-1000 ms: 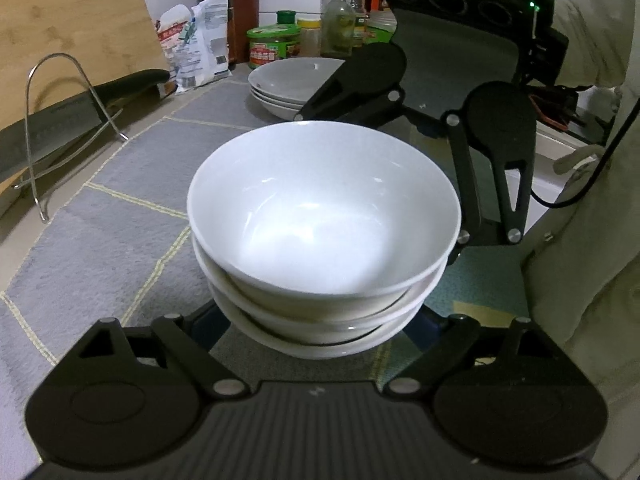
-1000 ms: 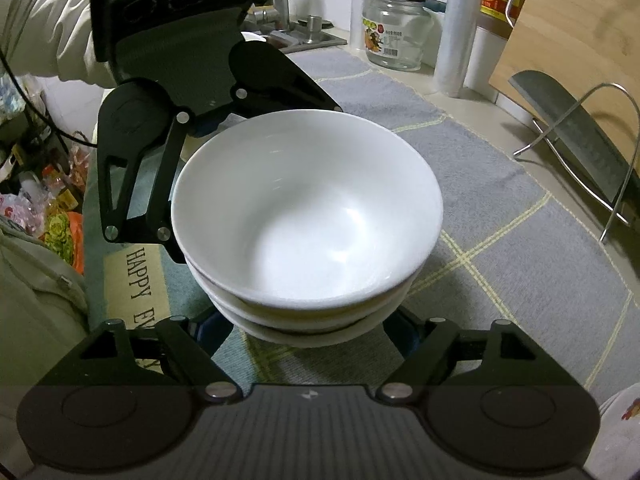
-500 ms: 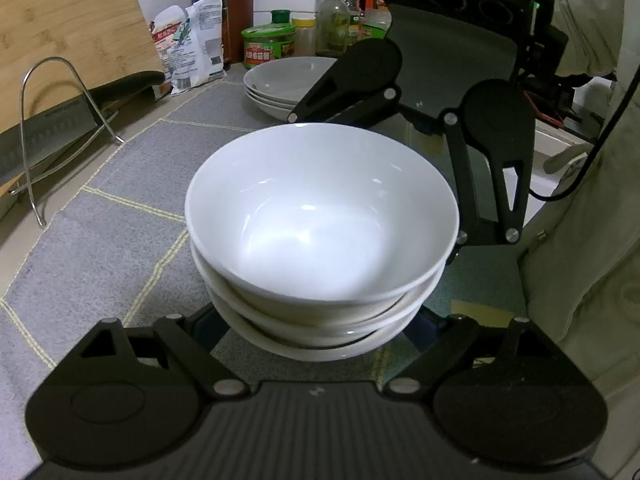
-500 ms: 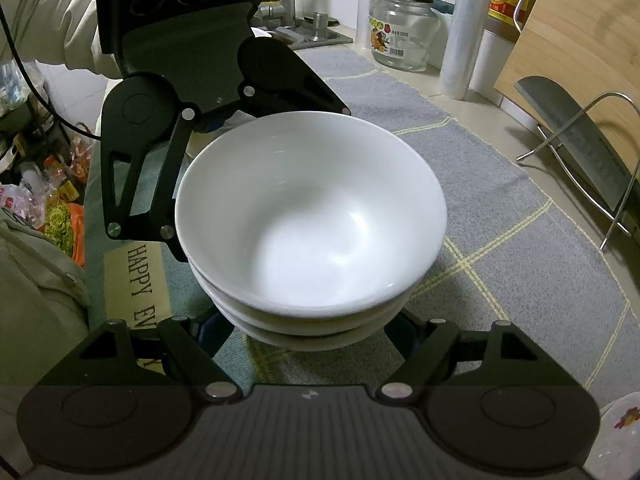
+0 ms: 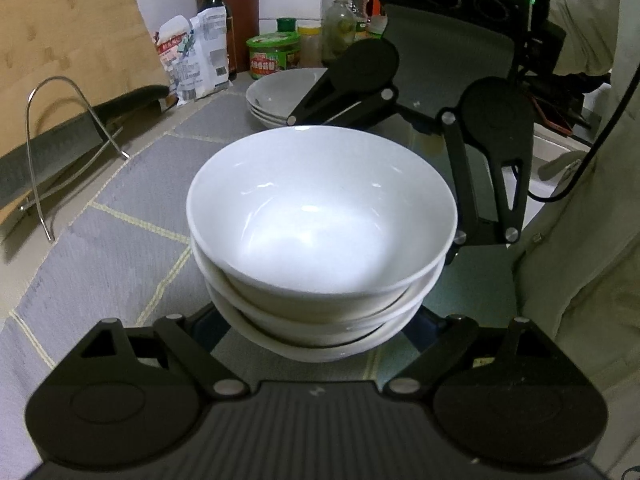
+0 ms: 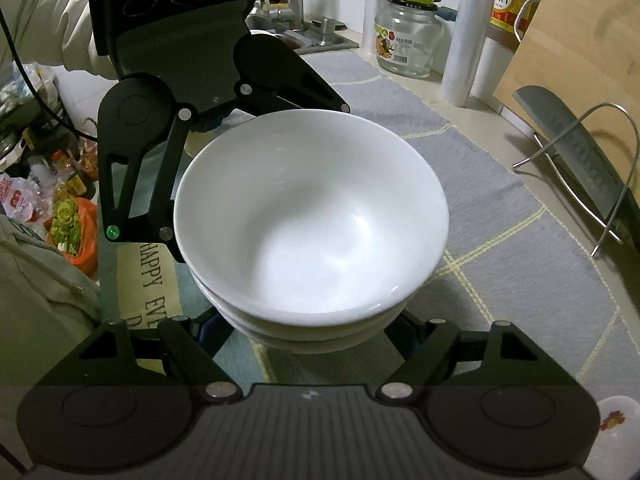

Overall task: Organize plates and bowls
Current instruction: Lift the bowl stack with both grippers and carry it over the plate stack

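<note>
Stack of white bowls [image 5: 320, 240] held between two grippers.
Left gripper [image 5: 316, 332] and right gripper [image 6: 316, 328] jaws were each spread wide around the stack's base; contact unclear.

Held nose to nose. Left gripper [image 5: 316, 334] low at 6 o'clock of its own view, linkage splayed, jaws spread wide, both fingers [image 5: 200, 340] angled in toward 12 o'clock, tips covered and out of sight. Right gripper [image 6: 310, 332] posed the same way at 6 o'clock of its view, jaws just as wide, tips likewise hidden. Seen from either camera, stood opposite between 11 and 2 o'clock, body tilted back. Right forearm [image 5: 580, 20] in a pale sleeve at 1 o'clock; left forearm [image 6: 40, 20], also pale-sleeved, at 10 o'clock.
</note>
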Action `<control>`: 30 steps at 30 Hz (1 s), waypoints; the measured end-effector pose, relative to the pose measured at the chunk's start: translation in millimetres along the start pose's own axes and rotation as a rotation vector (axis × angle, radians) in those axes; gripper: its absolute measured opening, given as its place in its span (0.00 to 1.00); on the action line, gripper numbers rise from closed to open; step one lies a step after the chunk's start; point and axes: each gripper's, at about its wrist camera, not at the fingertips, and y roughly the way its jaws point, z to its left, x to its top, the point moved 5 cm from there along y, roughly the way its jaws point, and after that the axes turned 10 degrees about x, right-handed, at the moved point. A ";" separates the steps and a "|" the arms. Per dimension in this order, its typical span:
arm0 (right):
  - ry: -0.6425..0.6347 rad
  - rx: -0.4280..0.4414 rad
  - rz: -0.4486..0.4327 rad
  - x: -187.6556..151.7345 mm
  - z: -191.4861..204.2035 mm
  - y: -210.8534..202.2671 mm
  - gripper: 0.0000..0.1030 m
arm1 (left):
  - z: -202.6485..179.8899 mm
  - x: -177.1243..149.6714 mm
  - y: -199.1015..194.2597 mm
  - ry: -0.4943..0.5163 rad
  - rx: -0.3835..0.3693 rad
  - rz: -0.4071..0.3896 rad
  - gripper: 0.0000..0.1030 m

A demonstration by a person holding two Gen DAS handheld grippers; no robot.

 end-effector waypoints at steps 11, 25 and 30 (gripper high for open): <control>-0.053 0.026 0.010 -15.5 -7.7 -36.2 0.82 | -22.1 36.3 6.8 -0.033 0.053 -0.005 0.87; -0.115 0.048 0.008 -51.0 -36.8 -93.1 0.82 | -49.0 95.5 31.7 -0.076 0.110 -0.006 0.87; -0.111 0.032 -0.006 -65.6 -50.0 -117.6 0.82 | -53.9 124.6 44.9 -0.061 0.108 -0.012 0.87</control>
